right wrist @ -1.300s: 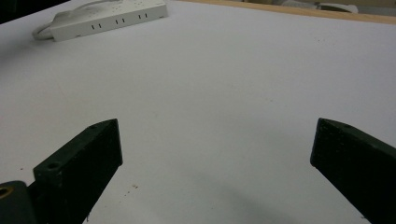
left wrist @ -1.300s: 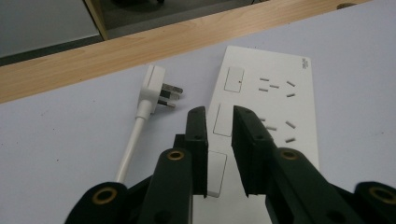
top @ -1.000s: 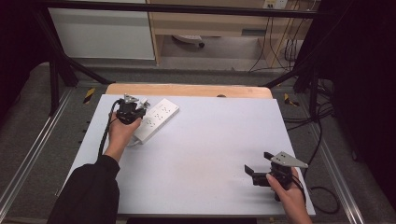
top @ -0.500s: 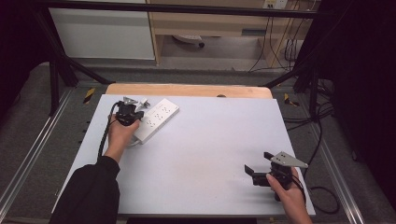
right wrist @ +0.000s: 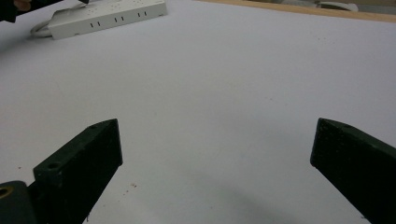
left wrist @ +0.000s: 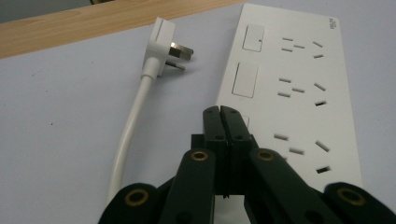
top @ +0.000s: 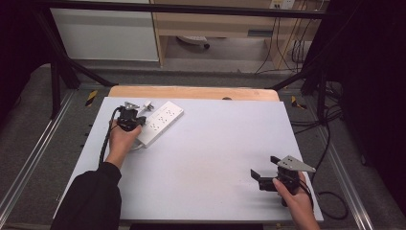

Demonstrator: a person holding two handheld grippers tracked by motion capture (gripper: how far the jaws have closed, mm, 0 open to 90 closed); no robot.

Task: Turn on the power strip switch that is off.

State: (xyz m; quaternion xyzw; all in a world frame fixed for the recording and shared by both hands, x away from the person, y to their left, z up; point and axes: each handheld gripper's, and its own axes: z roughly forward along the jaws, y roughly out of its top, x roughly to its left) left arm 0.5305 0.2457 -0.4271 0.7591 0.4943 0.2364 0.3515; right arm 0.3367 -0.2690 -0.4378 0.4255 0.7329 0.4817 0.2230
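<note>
Nearest, at about five o'clock on the pale worktop (top: 215, 158): right tongs (top: 262, 178) gripped in the right hand (top: 294, 199), grey three-cornered plate on top, cable trailing off the worktop edge toward four o'clock. Jaws spread wide, nothing between them; in the right gripper view, one black jaw at lower left, the other at lower right, bare worktop surface in the gap, tongs (right wrist: 217, 163) pointing toward the far left corner.

Well apart, at about ten o'clock: left hand (top: 120, 141) with a dark sleeve (top: 91, 196) reaching in from seven o'clock, holding the left tongs (top: 128, 117). Jaws pressed together, pinching nothing; in the left gripper view, tips of the tongs (left wrist: 221, 112) over the near edge of the white power strip (left wrist: 289, 93), at its third switch, contact with it unclear. Two flat rectangular switches above the tips along the strip's left side, rows of socket slots to the right.

Power strip (top: 160, 122) lying flat and slanted, long axis running from eight o'clock toward two o'clock, near the far left of the worktop. Just beside it, toward eleven o'clock, white plug (left wrist: 163, 46) lying on its side with metal pins facing the strip, not inserted; white cord (left wrist: 128, 135) running from it down past the tongs.

Farthest, at twelve o'clock: bare wooden strip (top: 191, 92) along the worktop's far edge.
</note>
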